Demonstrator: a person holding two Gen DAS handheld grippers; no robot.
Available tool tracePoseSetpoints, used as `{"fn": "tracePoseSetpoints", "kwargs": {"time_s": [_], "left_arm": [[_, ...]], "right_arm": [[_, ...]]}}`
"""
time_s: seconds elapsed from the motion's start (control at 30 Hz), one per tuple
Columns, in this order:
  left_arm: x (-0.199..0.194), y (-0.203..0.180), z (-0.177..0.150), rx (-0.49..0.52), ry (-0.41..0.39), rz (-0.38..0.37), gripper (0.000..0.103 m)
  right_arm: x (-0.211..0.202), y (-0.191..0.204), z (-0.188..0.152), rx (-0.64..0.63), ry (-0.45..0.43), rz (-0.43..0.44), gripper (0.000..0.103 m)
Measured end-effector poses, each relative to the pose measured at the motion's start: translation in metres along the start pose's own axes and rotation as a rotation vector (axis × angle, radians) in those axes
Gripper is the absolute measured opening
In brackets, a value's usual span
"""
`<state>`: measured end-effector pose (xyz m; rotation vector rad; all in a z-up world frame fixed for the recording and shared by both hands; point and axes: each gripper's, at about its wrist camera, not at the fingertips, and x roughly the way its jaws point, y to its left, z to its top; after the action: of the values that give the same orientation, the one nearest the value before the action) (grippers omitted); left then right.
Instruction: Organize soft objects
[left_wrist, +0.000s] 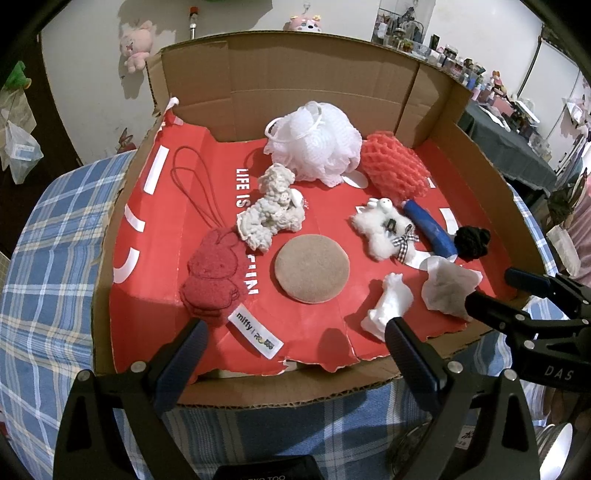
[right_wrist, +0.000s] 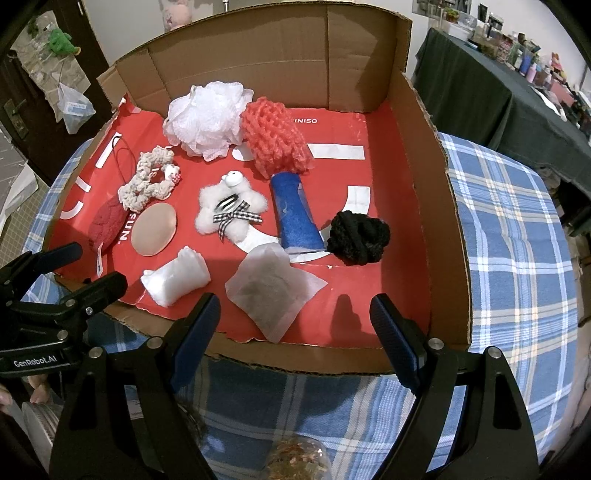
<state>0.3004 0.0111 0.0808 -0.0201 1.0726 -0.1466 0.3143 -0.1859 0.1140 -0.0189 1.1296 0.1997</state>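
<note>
While both tools hang over the near edge, ten soft things lie spread on the red paper liner (left_wrist: 207, 184) of an open cardboard box (left_wrist: 310, 74), which sits on a surface under a blue plaid cloth (right_wrist: 517, 236). At the back: one frilly white mesh bath pouf (left_wrist: 314, 142), and touching it, one red foam net sleeve (left_wrist: 393, 166). Mid-floor: one cream scrunchie (left_wrist: 271, 208), one red bunny-shaped sponge (left_wrist: 212, 275) with a cord loop, one round tan pad (left_wrist: 312, 269), one fluffy white plush (left_wrist: 382, 230) with a checked bow, one blue foam roll (left_wrist: 430, 230), and just beside that, one black knitted ball (left_wrist: 472, 240). Nearest the front: one crumpled white wad (left_wrist: 388, 304) and one translucent sachet (left_wrist: 448, 286) with grey filling. That's one of each! Left gripper (left_wrist: 295, 347) is tilted steeply down at the box's front lip, jaws spread wide, nothing between them. Right gripper (right_wrist: 293, 319) mirrors it, also angled down, jaws released and empty, hovering just before the sachet.
</note>
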Motion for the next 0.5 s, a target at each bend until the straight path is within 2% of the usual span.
{"fn": "tracePoseSetpoints", "kwargs": {"time_s": [0.5], "left_arm": [[-0.0004,-0.0006,-0.0002,0.002,-0.004,0.007,0.098]], "right_arm": [[0.0002,-0.0005,0.0011,-0.003,-0.003,-0.003,0.083]]}}
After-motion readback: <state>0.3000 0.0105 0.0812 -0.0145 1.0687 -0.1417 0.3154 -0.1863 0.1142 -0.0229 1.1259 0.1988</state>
